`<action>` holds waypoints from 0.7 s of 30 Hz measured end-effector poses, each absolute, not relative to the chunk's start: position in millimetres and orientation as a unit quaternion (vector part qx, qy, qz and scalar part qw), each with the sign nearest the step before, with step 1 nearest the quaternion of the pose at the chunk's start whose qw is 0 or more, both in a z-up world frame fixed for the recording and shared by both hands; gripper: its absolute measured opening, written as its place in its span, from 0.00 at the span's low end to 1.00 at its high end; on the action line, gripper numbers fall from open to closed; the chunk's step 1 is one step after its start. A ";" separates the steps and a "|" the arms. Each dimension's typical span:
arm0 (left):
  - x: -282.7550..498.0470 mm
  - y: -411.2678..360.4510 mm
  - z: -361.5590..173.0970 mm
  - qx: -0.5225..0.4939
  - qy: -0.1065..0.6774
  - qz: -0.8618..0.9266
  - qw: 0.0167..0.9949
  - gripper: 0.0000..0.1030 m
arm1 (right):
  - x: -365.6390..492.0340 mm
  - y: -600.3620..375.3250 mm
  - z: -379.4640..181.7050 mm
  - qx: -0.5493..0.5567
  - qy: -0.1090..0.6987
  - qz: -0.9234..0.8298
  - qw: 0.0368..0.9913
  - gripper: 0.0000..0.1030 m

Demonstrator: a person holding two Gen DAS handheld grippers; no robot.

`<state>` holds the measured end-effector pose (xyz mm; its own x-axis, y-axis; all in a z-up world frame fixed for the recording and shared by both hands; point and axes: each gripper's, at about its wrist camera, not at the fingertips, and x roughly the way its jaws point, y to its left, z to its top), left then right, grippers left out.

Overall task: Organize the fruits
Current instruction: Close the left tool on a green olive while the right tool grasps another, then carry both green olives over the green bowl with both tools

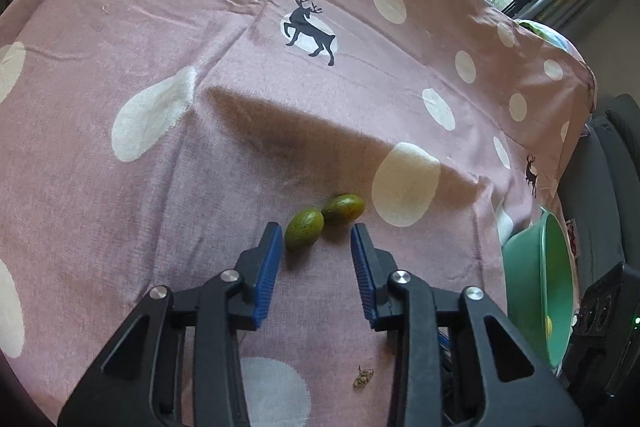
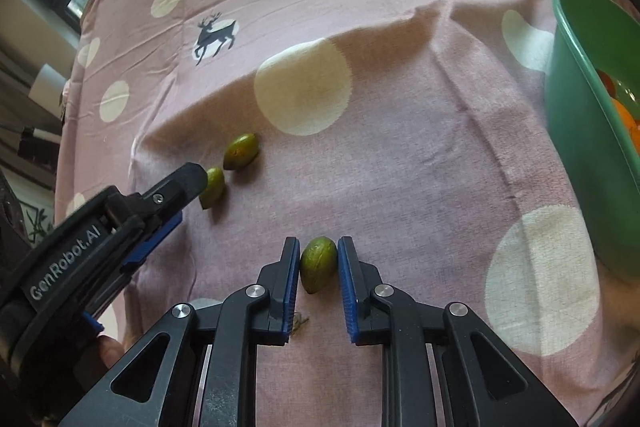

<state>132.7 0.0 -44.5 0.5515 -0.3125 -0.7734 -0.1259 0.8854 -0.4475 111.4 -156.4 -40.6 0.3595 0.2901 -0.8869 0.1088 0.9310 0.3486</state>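
Three small green oval fruits lie on a pink cloth with white dots [image 2: 400, 155]. One green fruit [image 2: 318, 263] sits between the blue pads of my right gripper [image 2: 319, 247], which is shut on it at the cloth. Two more green fruits rest end to end: the near one [image 1: 304, 229] and the far one [image 1: 344, 209]. My left gripper [image 1: 316, 229] is open, its tips around the near fruit, which lies close to the left pad and apart from the right pad. In the right wrist view, one of its fingers [image 2: 188, 183] reaches that near fruit [image 2: 214, 185].
A green plastic bowl [image 2: 580, 131] stands at the right with orange fruits [image 2: 624, 119] inside; its wall [image 1: 524, 267] also shows in the left wrist view. A small dry stem [image 1: 362, 377] lies on the cloth. A fold crosses the cloth. Windows are behind the bed edge.
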 end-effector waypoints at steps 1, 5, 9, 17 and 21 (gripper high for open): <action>134.7 -1.3 -45.5 -0.232 0.470 -0.054 0.850 0.32 | 111.3 -158.1 -40.8 0.178 0.563 0.056 0.805 0.20; 142.7 -4.8 -51.1 -0.233 0.475 -0.056 0.847 0.27 | 112.9 -164.0 -41.2 0.182 0.563 0.051 0.804 0.20; 148.0 -8.2 -56.7 -0.225 0.481 -0.049 0.846 0.26 | 115.0 -166.6 -41.5 0.186 0.564 0.053 0.803 0.20; 149.5 -5.5 -58.4 -0.231 0.473 -0.040 0.849 0.17 | 116.0 -167.3 -42.1 0.189 0.564 0.053 0.802 0.20; 147.7 -4.4 -57.7 -0.233 0.472 -0.034 0.849 0.17 | 115.7 -166.9 -41.6 0.191 0.564 0.050 0.802 0.20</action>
<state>147.7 -4.4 -57.7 0.5512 -0.2778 -0.7867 -0.1616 0.8895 -0.4273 115.7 -166.9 -41.6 0.3599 0.2962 -0.8847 0.1352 0.9217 0.3635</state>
